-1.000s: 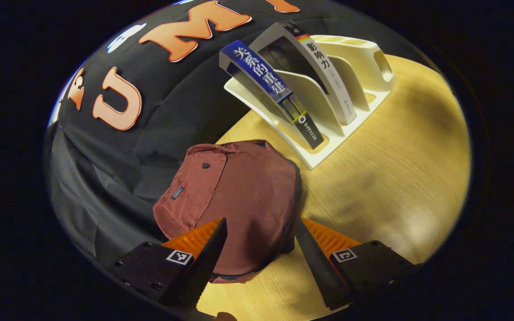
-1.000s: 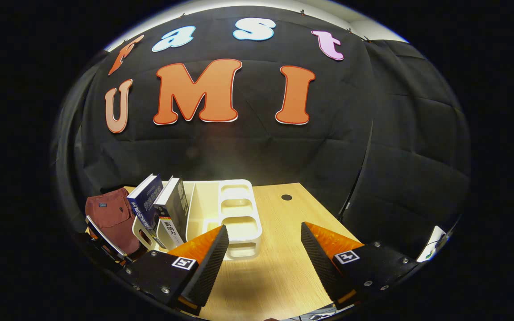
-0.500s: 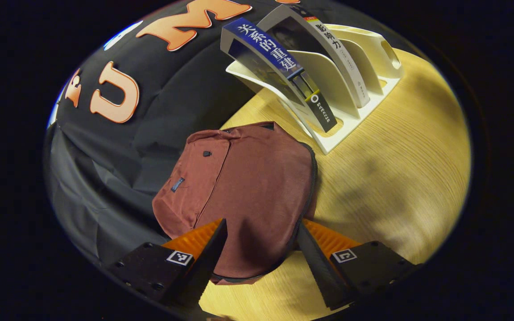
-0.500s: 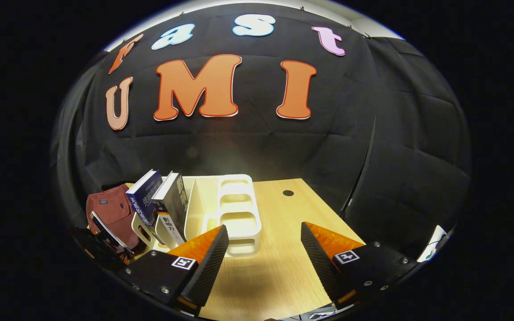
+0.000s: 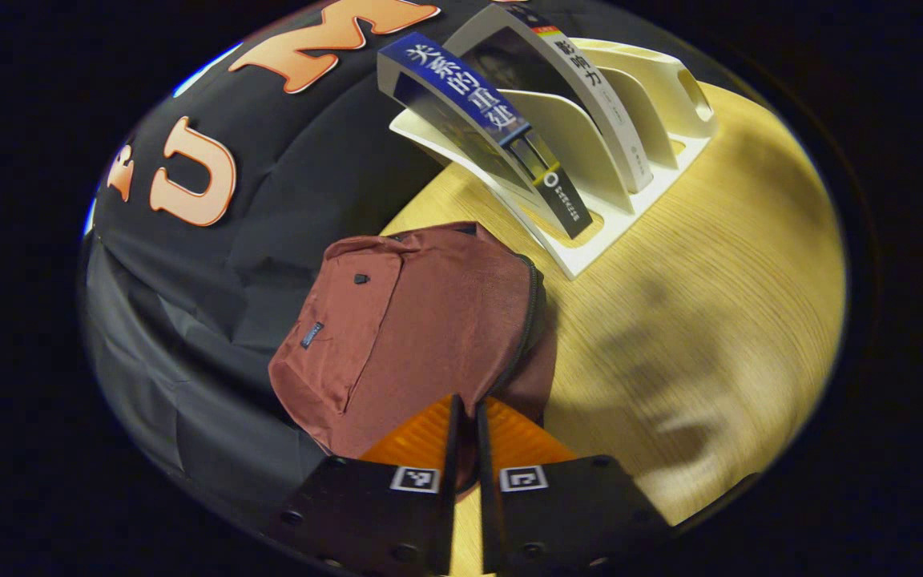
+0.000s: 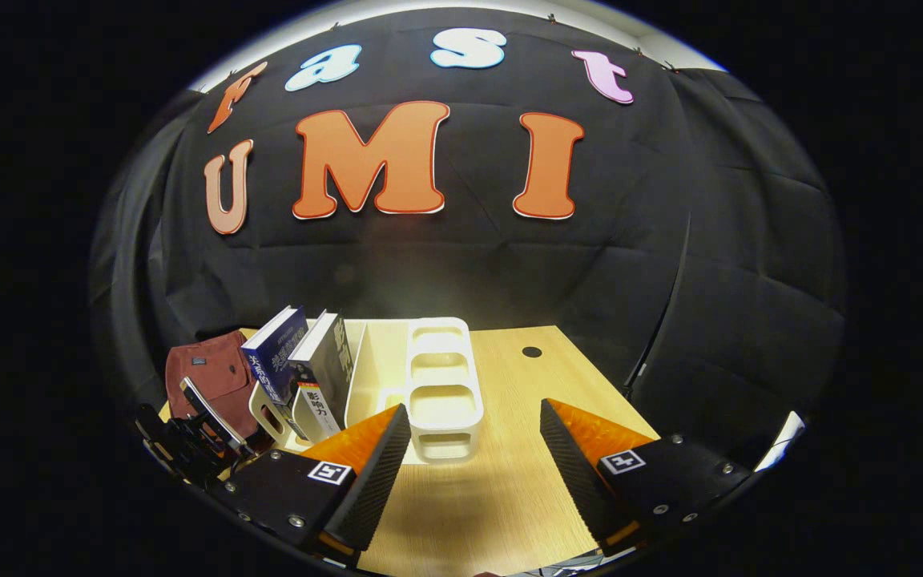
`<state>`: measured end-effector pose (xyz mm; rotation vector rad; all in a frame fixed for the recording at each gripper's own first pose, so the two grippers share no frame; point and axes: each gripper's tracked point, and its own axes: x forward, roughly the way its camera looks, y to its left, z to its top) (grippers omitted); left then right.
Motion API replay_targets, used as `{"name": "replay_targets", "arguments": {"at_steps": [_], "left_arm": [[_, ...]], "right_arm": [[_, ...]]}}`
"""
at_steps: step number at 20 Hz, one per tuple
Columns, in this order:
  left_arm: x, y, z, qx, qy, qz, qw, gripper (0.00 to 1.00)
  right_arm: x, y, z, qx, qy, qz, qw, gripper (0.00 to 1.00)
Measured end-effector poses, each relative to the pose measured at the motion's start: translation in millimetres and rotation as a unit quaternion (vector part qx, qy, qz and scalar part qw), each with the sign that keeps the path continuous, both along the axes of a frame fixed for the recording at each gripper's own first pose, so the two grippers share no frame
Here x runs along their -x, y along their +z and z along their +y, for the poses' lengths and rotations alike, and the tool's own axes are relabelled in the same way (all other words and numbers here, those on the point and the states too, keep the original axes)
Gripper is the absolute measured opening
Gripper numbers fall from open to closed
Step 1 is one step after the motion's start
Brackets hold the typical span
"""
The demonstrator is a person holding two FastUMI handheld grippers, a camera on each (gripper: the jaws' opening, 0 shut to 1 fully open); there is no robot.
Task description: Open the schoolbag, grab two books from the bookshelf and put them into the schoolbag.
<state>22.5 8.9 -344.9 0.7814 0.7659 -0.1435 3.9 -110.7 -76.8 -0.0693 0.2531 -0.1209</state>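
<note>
left gripper (image 5: 462, 417): fingers nearly together, pinching the near edge of the schoolbag (image 5: 413, 320) by its zipper | right gripper (image 6: 473, 441): fingers spread wide, holding nothing, above the wooden table (image 6: 501, 497) | schoolbag lying flat at the table's left end, beside the white bookshelf (image 5: 614, 216) | blue book (image 5: 485, 128) and white-spined book (image 5: 590, 104) leaning in the bookshelf's slots

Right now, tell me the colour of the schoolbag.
The schoolbag is a dull brick red, plain with no pattern; clearest in the left gripper view.

Two books (image 5: 501, 128) (image 5: 582, 88) stand in one white rack (image 5: 654, 172); one bag (image 5: 421, 320) lies on one table (image 5: 694, 320); two grippers (image 5: 463, 449) (image 6: 473, 465).
</note>
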Motion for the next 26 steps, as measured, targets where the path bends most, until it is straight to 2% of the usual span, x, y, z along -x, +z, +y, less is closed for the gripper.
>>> {"name": "replay_targets", "arguments": {"at_steps": [1,3,5,7,10,13,16,18,21,23,26], "left_arm": [[-1.1,-3.9,0.2,0.008,0.008,0.014,1.0,0.06],[-1.3,-3.2,0.0,0.014,-0.004,0.04,0.999,0.04],[-3.7,1.9,-3.4,0.019,-0.035,0.052,0.998,0.02],[-1.5,3.9,-0.4,0.012,-0.059,0.08,0.995,0.01],[0.6,9.3,5.3,0.014,-0.088,0.137,0.987,0.01],[-1.8,27.6,6.3,0.059,-0.118,0.176,0.975,0.01],[-11.0,57.3,8.8,0.123,-0.141,0.211,0.96,0.01],[-13.9,78.0,20.4,0.134,-0.173,0.235,0.947,0.01],[-24.8,110.4,45.2,0.139,-0.215,0.258,0.931,0.01],[-43.8,129.3,58.3,0.141,-0.232,0.258,0.927,0.01],[-84.8,156.9,76.6,0.146,-0.236,0.236,0.931,0.01]], "right_arm": [[-0.6,-0.6,-1.6,-0.007,0.002,0.0,1.0,0.97],[-3.2,-3.0,-1.7,-0.022,0.006,0.004,1.0,0.97],[-5.1,-2.9,6.0,-0.032,0.024,0.007,0.999,0.97],[-5.3,-2.6,23.5,-0.018,0.054,0.015,0.998,0.96],[-7.9,6.6,43.9,-0.007,0.058,0.01,0.998,0.96],[-10.5,5.2,66.7,-0.057,0.042,0.014,0.997,0.97],[-10.7,-0.1,85.3,-0.095,0.003,0.029,0.995,0.96],[-11.0,3.0,104.3,-0.109,-0.013,0.027,0.994,0.97],[-10.7,5.3,124.4,-0.099,-0.037,0.025,0.994,0.97],[-9.8,9.2,149.8,-0.113,-0.032,0.032,0.993,0.97],[-16.2,23.5,176.5,-0.123,-0.024,0.031,0.992,0.97]]}}
